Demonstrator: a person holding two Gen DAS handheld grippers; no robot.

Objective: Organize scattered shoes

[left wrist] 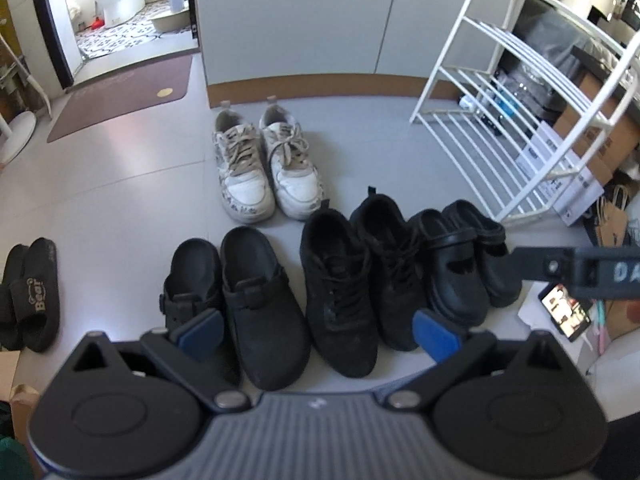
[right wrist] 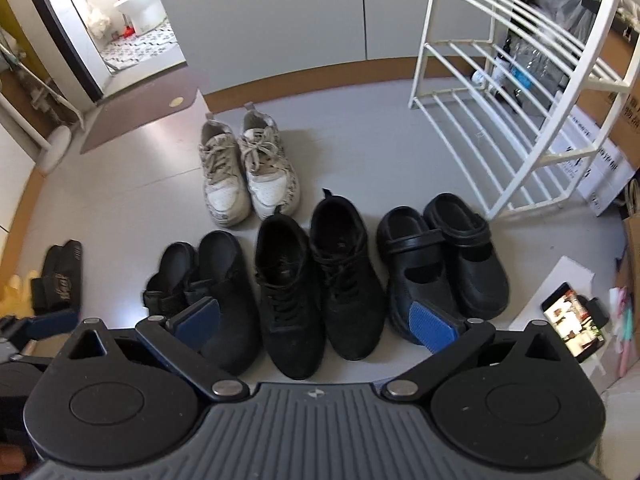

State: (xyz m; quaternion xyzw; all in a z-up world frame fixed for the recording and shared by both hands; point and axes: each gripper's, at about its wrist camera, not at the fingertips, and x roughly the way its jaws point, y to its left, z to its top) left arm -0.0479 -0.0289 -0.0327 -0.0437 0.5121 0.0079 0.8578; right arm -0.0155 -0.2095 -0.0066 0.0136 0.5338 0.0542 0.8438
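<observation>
Three black pairs stand in a row on the grey floor: buckled clogs (left wrist: 240,300) (right wrist: 216,292) at the left, lace-up sneakers (left wrist: 356,280) (right wrist: 316,276) in the middle, strapped rubber clogs (left wrist: 464,260) (right wrist: 440,256) at the right. A white pair of sneakers (left wrist: 264,164) (right wrist: 244,168) sits behind them. Black "Bear" slippers (left wrist: 32,296) (right wrist: 60,276) lie apart at the far left. My left gripper (left wrist: 318,338) hovers open above the row's front, holding nothing. My right gripper (right wrist: 314,322) is likewise open and empty; its tip shows at the right edge of the left wrist view (left wrist: 576,268).
A white wire shoe rack (left wrist: 520,120) (right wrist: 520,92) stands at the right, in front of cardboard boxes (left wrist: 592,148). A phone (left wrist: 564,312) (right wrist: 576,328) on paper lies at the right. A brown doormat (left wrist: 124,92) lies before the bathroom door at the back left.
</observation>
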